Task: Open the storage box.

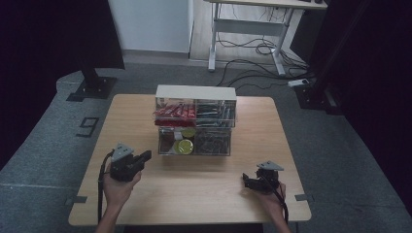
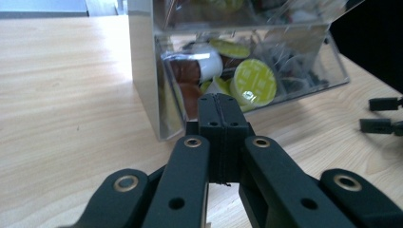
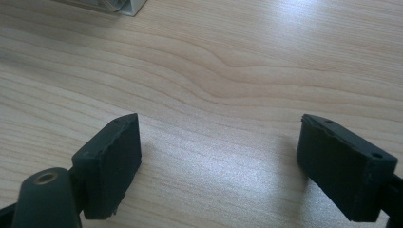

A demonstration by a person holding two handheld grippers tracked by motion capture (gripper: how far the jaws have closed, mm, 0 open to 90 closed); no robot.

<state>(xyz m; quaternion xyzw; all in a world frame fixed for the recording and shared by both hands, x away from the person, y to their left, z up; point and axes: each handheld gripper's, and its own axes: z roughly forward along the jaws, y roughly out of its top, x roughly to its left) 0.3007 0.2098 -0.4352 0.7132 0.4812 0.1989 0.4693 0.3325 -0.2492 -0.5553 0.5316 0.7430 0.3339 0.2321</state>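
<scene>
left tongs [image 1: 145,157]: clenched, jaws pressed together with nothing between them; held in the person's left hand [image 1: 116,187] at the left side of the table [image 1: 194,194], tips aimed at the organizer's lower left corner, close to it but not touching.
right tongs [image 1: 248,180]: released, jaws spread wide over bare wood, nothing between them; held in the right hand [image 1: 269,199] near the table's front right, well apart from the organizer.
organizer [image 1: 196,92]: clear two-tier box with a white top, standing at the middle of the table toward its far edge.
pods [image 2: 254,81]: lime-lidded round capsules plus brown and white ones, in the lower tier's left compartment, right in front of the left tongs behind the clear wall.
red packs [image 1: 175,111]: upper tier, left compartment.
dark sticks [image 1: 212,141]: lower tier, right compartment; the upper right compartment holds similar dark items, too small to tell.
table: light wood, bare between the two hands.
</scene>
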